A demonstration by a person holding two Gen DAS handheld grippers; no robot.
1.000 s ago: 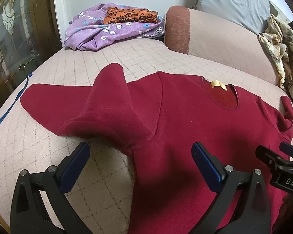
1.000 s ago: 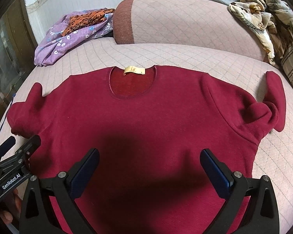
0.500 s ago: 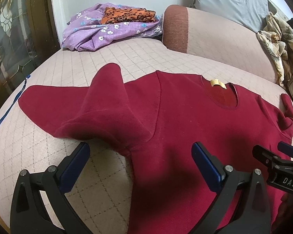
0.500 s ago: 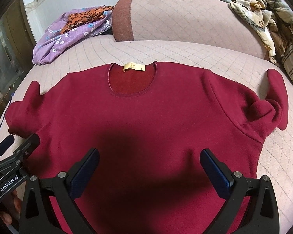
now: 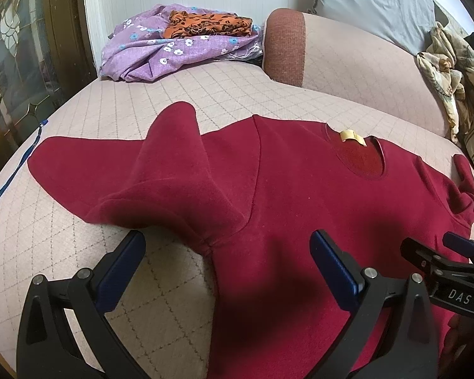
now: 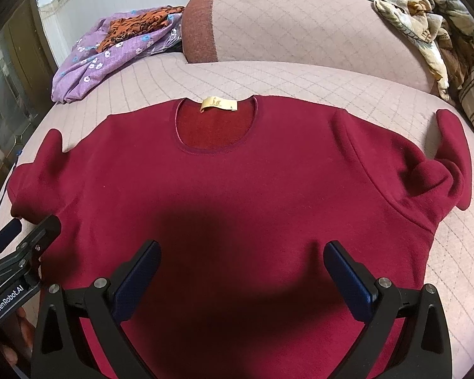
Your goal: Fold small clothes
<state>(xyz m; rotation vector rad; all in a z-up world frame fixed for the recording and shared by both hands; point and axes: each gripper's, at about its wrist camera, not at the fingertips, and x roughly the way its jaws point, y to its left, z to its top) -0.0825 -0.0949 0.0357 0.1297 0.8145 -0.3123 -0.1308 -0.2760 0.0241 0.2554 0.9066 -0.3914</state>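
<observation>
A dark red sweater point(image 6: 237, 183) lies flat, front up, on the quilted pink sofa seat point(image 6: 268, 79), neck and yellow label point(image 6: 218, 104) at the far side. Both sleeves are bunched up: the left one point(image 5: 161, 173) in the left wrist view, the right one point(image 6: 439, 170) in the right wrist view. My left gripper point(image 5: 227, 259) is open above the sweater's left armpit. My right gripper point(image 6: 241, 263) is open above the sweater's lower middle. Each gripper shows at the edge of the other's view, the right point(image 5: 439, 265) and the left point(image 6: 19, 237).
A purple flowered cloth point(image 5: 161, 50) with an orange patterned one point(image 5: 205, 25) on it lies at the far left. The sofa backrest point(image 6: 300, 25) rises behind. Crumpled patterned fabric point(image 6: 426, 22) hangs at the far right. A wood-and-glass door point(image 5: 22, 47) stands at left.
Both grippers have drawn slightly nearer to the sweater. The sweater has not moved and both grippers stay open.
</observation>
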